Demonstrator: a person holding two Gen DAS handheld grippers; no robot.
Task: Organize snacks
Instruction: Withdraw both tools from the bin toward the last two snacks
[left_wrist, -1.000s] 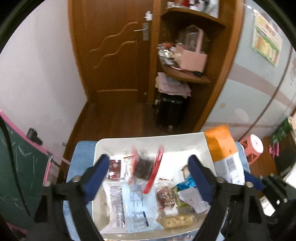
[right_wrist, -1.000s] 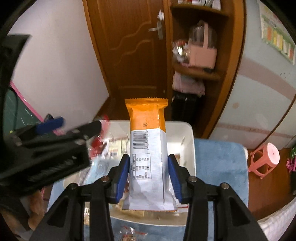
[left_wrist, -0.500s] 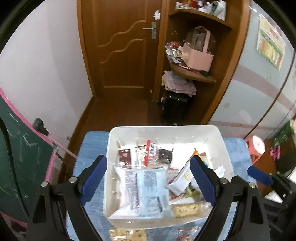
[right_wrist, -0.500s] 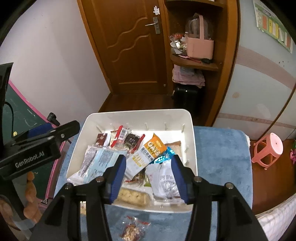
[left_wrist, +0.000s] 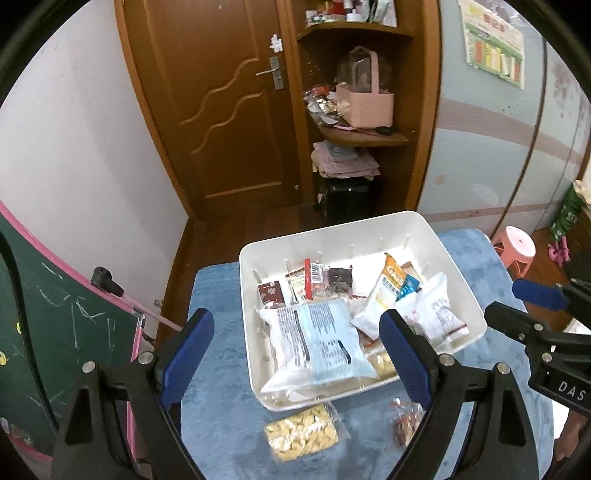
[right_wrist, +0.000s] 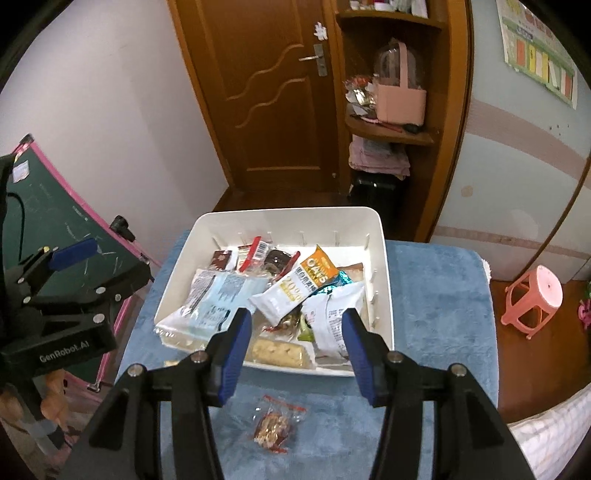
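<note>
At centre frame, the white bin (right_wrist: 380, 258) sits on the blue cloth (right_wrist: 436, 295), packed with snacks, an orange oat bar (right_wrist: 295, 286) on top. Both the left gripper (left_wrist: 295, 354) and right gripper (right_wrist: 295, 343) hover empty, fingers apart. Lower centre, a small nut packet (right_wrist: 273, 424) lies outside the bin.

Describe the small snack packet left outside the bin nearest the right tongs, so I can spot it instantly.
Find the white bin on the blue cloth. Just in front of its near wall lies a small clear packet, red-trimmed with brown nutty pieces inside. Unlike the larger pale cashew packet nearby, it is smaller and reddish.
</note>
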